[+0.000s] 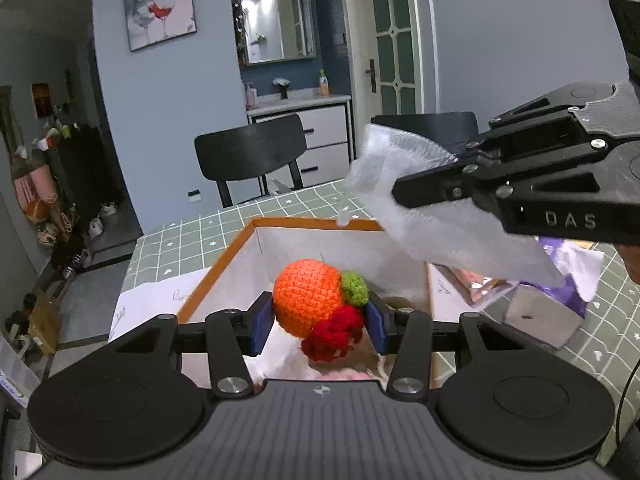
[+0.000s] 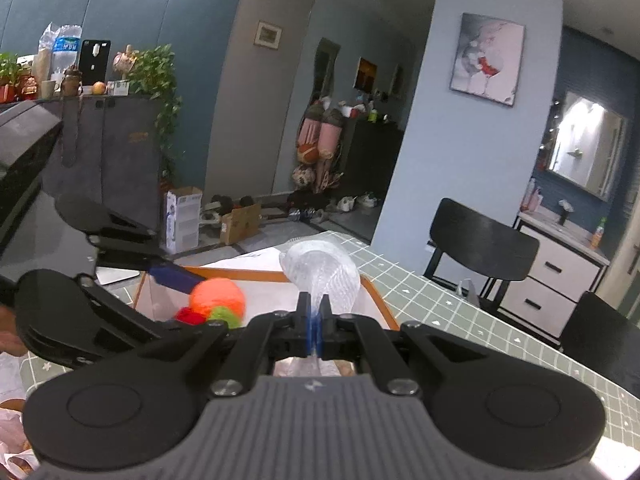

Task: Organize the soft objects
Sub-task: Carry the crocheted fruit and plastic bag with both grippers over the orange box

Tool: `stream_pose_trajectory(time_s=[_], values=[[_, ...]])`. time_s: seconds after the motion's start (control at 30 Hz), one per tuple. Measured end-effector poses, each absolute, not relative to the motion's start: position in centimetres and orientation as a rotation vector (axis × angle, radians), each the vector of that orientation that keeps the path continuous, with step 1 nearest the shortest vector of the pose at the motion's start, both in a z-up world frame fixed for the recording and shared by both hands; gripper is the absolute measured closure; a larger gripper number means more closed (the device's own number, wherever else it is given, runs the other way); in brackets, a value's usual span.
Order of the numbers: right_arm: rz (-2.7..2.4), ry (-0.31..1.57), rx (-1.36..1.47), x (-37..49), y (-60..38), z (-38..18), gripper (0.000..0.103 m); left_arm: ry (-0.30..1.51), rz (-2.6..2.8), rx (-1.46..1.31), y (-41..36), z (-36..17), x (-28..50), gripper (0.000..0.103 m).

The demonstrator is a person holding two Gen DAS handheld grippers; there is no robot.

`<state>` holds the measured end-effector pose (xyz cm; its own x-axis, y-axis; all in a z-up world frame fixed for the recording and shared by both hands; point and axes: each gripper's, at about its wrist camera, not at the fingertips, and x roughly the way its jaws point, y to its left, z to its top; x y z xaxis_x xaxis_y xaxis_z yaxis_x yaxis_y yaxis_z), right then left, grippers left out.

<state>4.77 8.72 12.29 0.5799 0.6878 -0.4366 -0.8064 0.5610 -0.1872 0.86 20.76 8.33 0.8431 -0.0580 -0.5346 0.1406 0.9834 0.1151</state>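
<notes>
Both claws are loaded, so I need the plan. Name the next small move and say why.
Probably lower the left claw and release the crocheted toy into the orange-rimmed box: it hangs right over the opening, while the right claw holds the clear bubble wrap beside it.

Box point(image 1: 224, 258) floor hidden — crochet toy point(image 1: 316, 300) covers it.

"DAS" embossed on right gripper point(image 1: 424, 194) finger body; other print illegible

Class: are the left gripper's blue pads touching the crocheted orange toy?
Touching. The left wrist view shows both pads of the left gripper pressed against the crocheted orange toy.
</notes>
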Motion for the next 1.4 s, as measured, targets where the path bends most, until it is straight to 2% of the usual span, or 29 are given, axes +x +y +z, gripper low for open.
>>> stream_pose_trajectory(time_s=[0.57,0.83,1.1,1.4], values=[[0.895,0.667,-0.383,17.7,18.6,8.1,0.103,0.819,-0.09,0.105,23.8,4.4,9.7,0.049],[0.869,0.769,-0.423,21.0,21.5,5.1,0.103,0.898,-0.033,0.106,24.5,3.2,11.7,0.049],[0.859,0.869,-0.419,24.0,23.7,2.5,0.103,0.944,-0.034,-0.007,25.7,3.3,12.7,0.049],[0.813,0.977,-0.322,26.8,24.3,0.6,0.103,1.049,-0.005,-0.049,25.8,3.0,14.7,0.049]])
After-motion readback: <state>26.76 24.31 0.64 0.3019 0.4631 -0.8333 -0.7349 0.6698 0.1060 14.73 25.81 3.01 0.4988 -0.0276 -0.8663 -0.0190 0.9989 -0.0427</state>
